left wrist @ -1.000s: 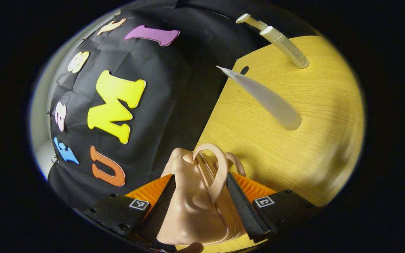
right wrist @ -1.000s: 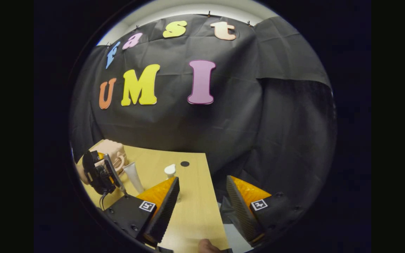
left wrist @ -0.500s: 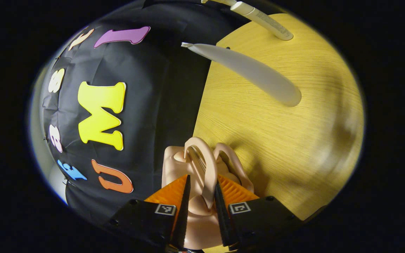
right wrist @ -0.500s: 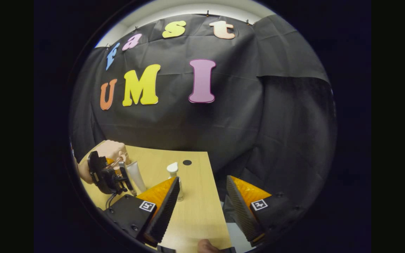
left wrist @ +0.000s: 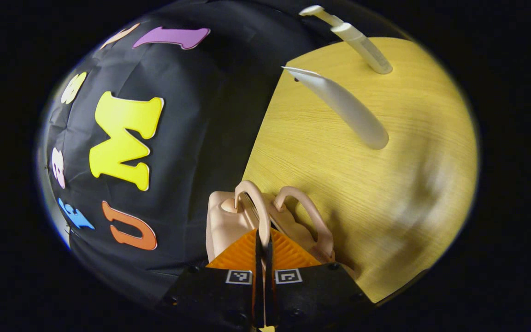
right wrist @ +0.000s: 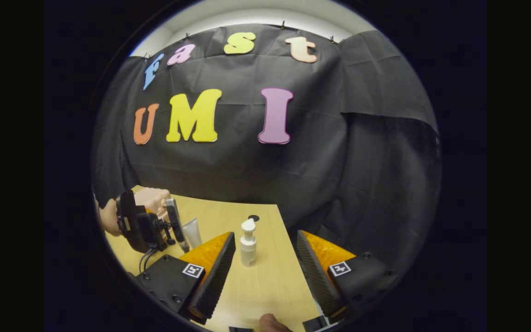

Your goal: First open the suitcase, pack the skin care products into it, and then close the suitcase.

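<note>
Left claw [left wrist: 262,240] of mine was closed tight on 1 of the 2 looped handles [left wrist: 252,203] of the small pink suitcase [left wrist: 228,221], which stood at the tabletop [left wrist: 385,184] edge near the booth wall. Beyond it on the wood stood 1 white tube [left wrist: 344,108] and 1 white pump bottle [left wrist: 362,44], apart from each other. Right claw [right wrist: 265,258] hung open above the tabletop, the pump bottle standing just ahead between its fingers [right wrist: 215,272].

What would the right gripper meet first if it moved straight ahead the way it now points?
Probably nothing on the table: between the open right gripper fingers lies bare table, then the booth wall. The pump bottle stands just left of that line, though depth is unclear.
</note>
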